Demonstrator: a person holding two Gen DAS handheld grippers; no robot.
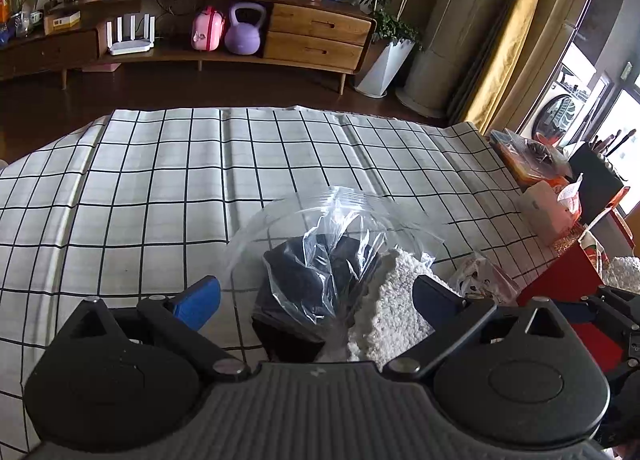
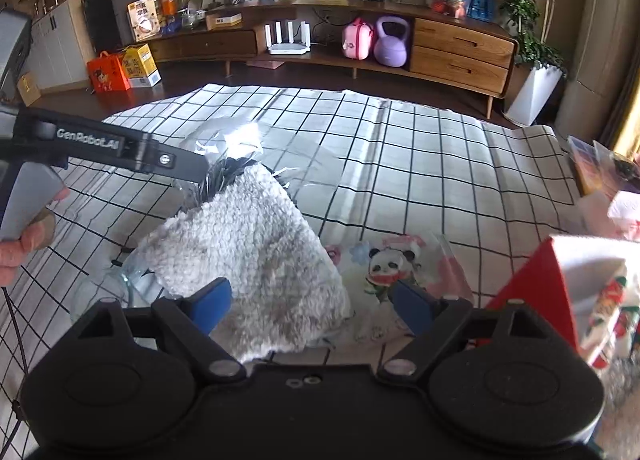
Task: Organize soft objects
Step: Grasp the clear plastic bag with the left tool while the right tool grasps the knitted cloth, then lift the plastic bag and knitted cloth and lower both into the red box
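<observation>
Left tool [image 1: 316,296] spread around clear bag [image 1: 336,236]; right tool [image 2: 310,302] spread; dark bundle [image 1: 316,276] blurred behind plastic.

A plastic bag [image 1: 340,244] lay on the table [image 1: 160,188]; the towel [image 2: 248,260] lay right of the bag's folded cloth [image 1: 316,280].

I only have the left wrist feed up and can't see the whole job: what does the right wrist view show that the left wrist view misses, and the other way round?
Only the right wrist view shows the left hand-held gripper from the side, reaching the clear bag's crumpled mouth above the white fluffy cloth, and the panda-print pouch plainly. Only the left wrist view shows the dark folded item inside the bag, between open blue fingertips. Both share the checked tablecloth, bag, cloth, red box and wooden sideboard.
</observation>
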